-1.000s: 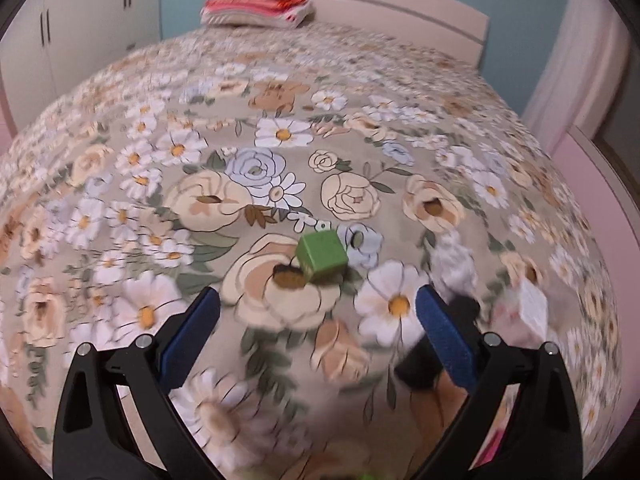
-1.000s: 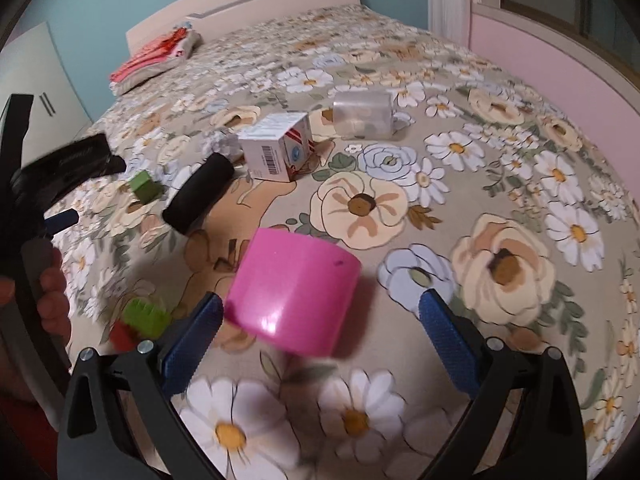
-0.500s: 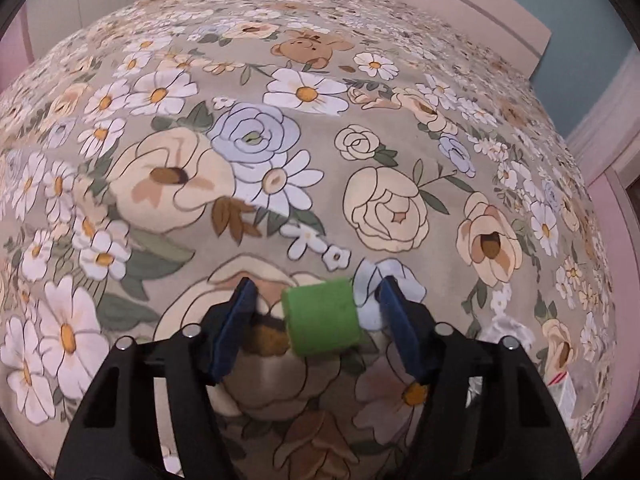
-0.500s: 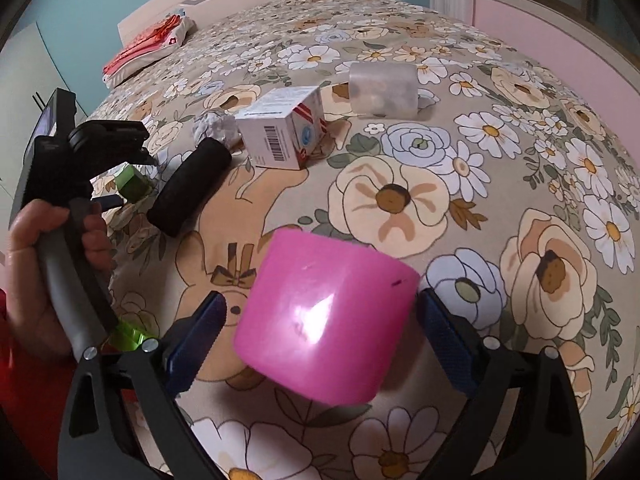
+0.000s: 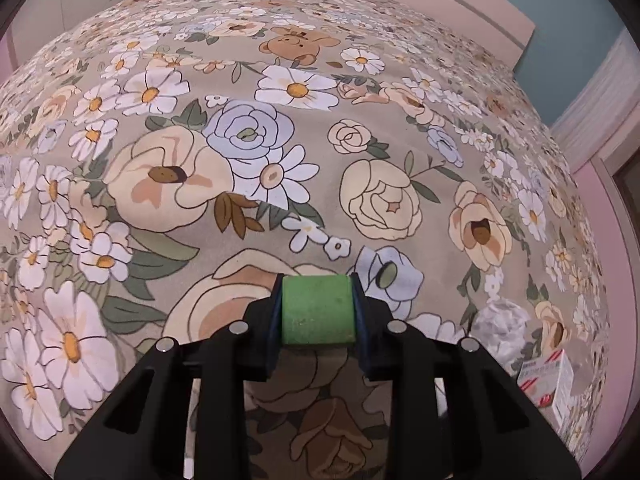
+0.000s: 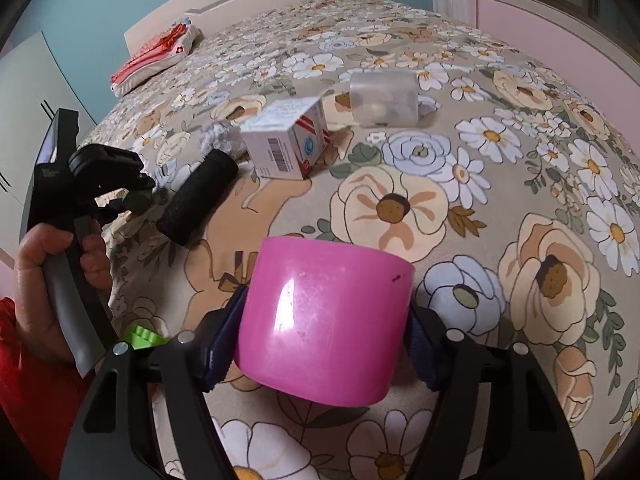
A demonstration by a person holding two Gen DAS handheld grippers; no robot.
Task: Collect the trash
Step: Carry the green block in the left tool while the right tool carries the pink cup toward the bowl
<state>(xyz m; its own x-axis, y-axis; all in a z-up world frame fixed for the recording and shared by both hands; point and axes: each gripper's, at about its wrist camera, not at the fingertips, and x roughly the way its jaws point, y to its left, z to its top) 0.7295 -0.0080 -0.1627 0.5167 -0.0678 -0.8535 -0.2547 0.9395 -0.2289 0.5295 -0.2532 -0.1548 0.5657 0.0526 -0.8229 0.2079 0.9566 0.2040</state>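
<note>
A small green foam cube (image 5: 318,308) lies on the flowered bedspread (image 5: 280,168), and my left gripper (image 5: 317,294) is shut on it, one pad against each side. In the right wrist view that same left gripper (image 6: 120,196) sits at the far left, held by a person's hand (image 6: 44,264). A pink plastic cup (image 6: 324,320) lies on its side between the jaws of my right gripper (image 6: 320,340). Those jaws are closing, and both blue pads touch the cup's walls.
A black foam cylinder (image 6: 200,196), a white carton with a barcode (image 6: 284,144), a crumpled paper ball (image 6: 218,138) and a clear plastic tub (image 6: 384,98) lie further up the bed. A green toy brick (image 6: 144,336) sits near my right gripper. Folded red-and-white cloth (image 6: 156,56) rests by the headboard.
My left gripper came down over the green cube and closed from wide open onto it. My right gripper stayed put while its jaws narrowed onto the pink cup.
</note>
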